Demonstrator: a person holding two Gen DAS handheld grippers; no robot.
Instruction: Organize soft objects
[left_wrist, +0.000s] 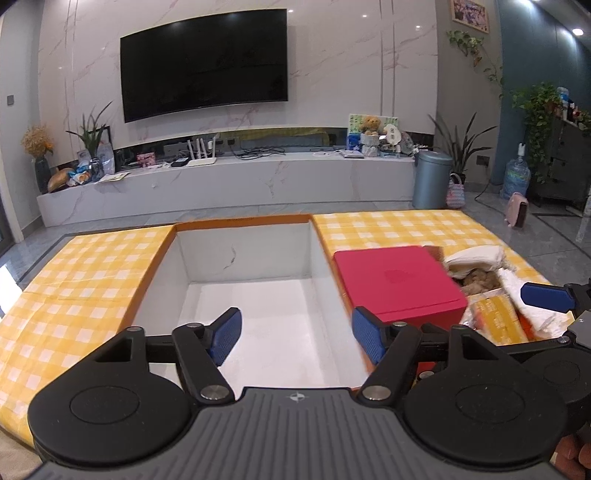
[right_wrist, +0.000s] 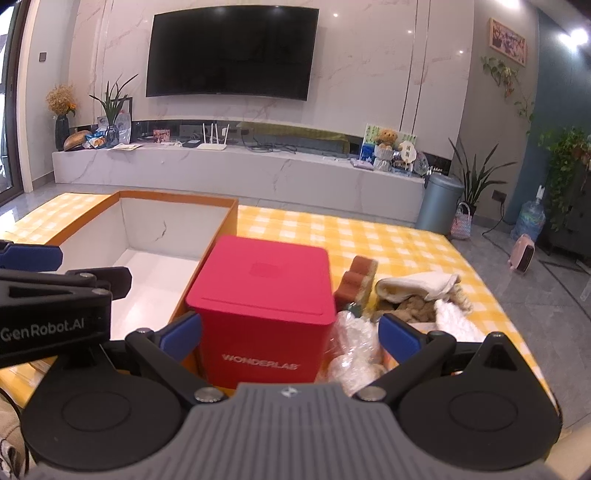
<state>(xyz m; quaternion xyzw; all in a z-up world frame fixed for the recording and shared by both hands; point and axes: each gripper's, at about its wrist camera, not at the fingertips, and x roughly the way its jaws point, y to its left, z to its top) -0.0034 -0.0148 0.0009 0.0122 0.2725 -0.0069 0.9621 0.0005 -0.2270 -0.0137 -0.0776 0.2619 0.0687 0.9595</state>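
Right wrist view: the soft heap (right_wrist: 413, 295) — cloth, sponge, crinkly bags — lies on the checked table (right_wrist: 388, 236) just right of the red box (right_wrist: 266, 306), looking light and limp; pinch a bunched fold. The right gripper (right_wrist: 290, 334) and left gripper (left_wrist: 295, 332) both gape, holding nothing. The heap's near part is hidden — contents unclear. The open bin (left_wrist: 243, 258) beside the box is bare.

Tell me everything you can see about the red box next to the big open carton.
The red box is a squarish, matte, cardboard-looking cube with white WONDERLAB lettering on its near face and a faint square emblem on its closed lid. It stands upright on the yellow checked cloth, against the open carton, with soft items crowded along its other side.
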